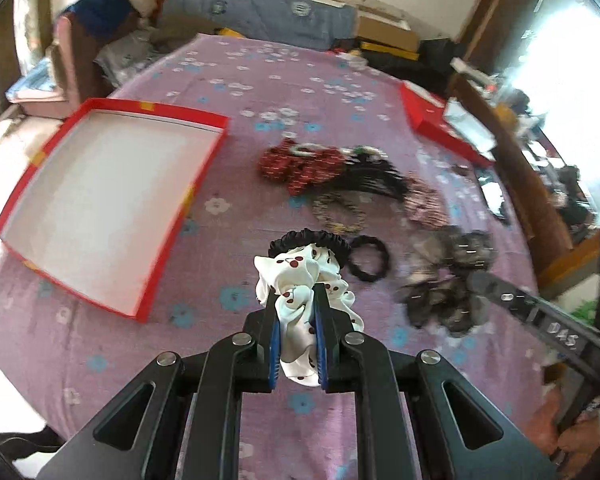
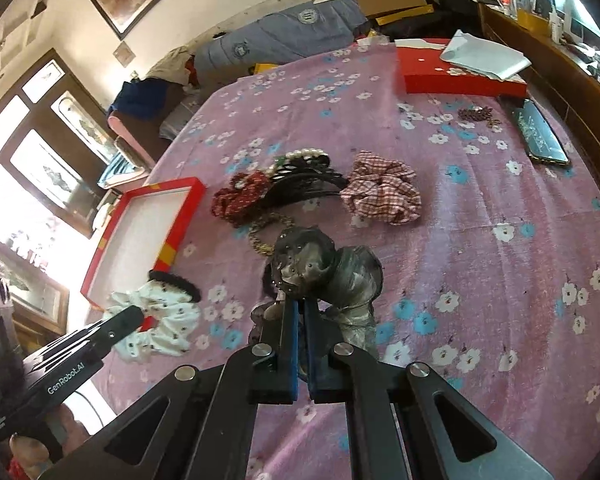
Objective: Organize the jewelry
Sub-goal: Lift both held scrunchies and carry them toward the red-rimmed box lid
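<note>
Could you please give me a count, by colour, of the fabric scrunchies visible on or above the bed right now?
White with cherries, in the left gripper: 1
Grey, in the right gripper: 1
Red dotted: 1
Pink checked: 1
Total: 4

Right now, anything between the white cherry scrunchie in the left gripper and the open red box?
Nothing visible. The left gripper is shut on the white cherry scrunchie, and only bare floral bedspread lies between it and the open red box. The other hair accessories sit on the far side, away from that path.
</note>
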`<state>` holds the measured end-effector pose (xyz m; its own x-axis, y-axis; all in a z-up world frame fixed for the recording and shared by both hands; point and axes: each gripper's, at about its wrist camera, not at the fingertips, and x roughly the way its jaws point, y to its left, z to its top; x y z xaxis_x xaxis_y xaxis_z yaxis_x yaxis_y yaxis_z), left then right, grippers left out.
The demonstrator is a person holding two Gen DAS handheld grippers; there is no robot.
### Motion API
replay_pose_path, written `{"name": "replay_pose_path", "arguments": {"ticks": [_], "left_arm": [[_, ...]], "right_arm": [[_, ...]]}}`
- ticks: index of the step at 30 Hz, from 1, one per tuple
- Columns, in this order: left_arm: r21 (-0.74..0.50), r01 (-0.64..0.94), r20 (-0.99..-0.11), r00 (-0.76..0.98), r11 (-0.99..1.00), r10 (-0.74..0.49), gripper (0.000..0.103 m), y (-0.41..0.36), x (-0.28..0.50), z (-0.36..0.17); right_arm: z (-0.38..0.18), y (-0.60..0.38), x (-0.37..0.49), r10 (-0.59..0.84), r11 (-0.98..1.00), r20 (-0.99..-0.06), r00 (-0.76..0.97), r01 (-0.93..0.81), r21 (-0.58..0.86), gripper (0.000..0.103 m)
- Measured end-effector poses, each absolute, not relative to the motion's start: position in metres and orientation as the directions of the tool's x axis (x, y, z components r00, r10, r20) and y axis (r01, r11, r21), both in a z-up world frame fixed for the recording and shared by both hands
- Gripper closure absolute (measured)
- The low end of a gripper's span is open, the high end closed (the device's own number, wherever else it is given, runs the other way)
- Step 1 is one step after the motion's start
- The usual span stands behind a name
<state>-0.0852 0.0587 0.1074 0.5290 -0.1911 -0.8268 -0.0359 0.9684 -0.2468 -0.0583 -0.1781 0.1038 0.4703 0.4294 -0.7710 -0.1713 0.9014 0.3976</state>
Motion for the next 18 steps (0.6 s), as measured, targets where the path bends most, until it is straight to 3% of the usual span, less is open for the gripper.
{"name": "replay_pose_path", "arguments": {"ticks": [4, 6, 7, 8, 10, 11, 18], "left_arm": [[-0.25, -0.033, -0.851, 0.483, 0.968, -0.203, 0.085, 0.055, -0.083, 0.093], [-0.235, -0.049, -0.859, 0.478, 0.971, -0.184, 0.074, 0.058, -0.081, 0.088], [-0.235, -0.059, -0.859, 0.479, 0.97, -0.179, 0.069, 0.06, -0.082, 0.087], [-0.24, -0.071, -0.858, 0.482, 0.968, -0.178, 0.062, 0.063, -0.082, 0.087], [-0.269, -0.092, -0.852, 0.486, 0.959, -0.192, 0.059, 0.071, -0.082, 0.086], [-0.279, -0.101, -0.851, 0.488, 0.955, -0.197, 0.058, 0.075, -0.083, 0.086], [-0.299, -0.128, -0.852, 0.482, 0.946, -0.204, 0.05, 0.094, -0.092, 0.079]], "right_arm": [[0.085, -0.175, -0.055, 0.435, 0.899, -0.796, 0.422, -0.15, 0.411, 0.097], [0.077, -0.178, -0.054, 0.42, 0.905, -0.81, 0.409, -0.127, 0.405, 0.097], [0.073, -0.181, -0.054, 0.412, 0.908, -0.818, 0.402, -0.109, 0.404, 0.088], [0.07, -0.185, -0.054, 0.406, 0.91, -0.821, 0.401, -0.093, 0.405, 0.072], [0.067, -0.196, -0.055, 0.382, 0.916, -0.824, 0.418, -0.054, 0.398, 0.05], [0.067, -0.201, -0.056, 0.375, 0.917, -0.824, 0.425, -0.041, 0.396, 0.047], [0.06, -0.219, -0.057, 0.364, 0.917, -0.832, 0.42, -0.003, 0.4, 0.047]]}}
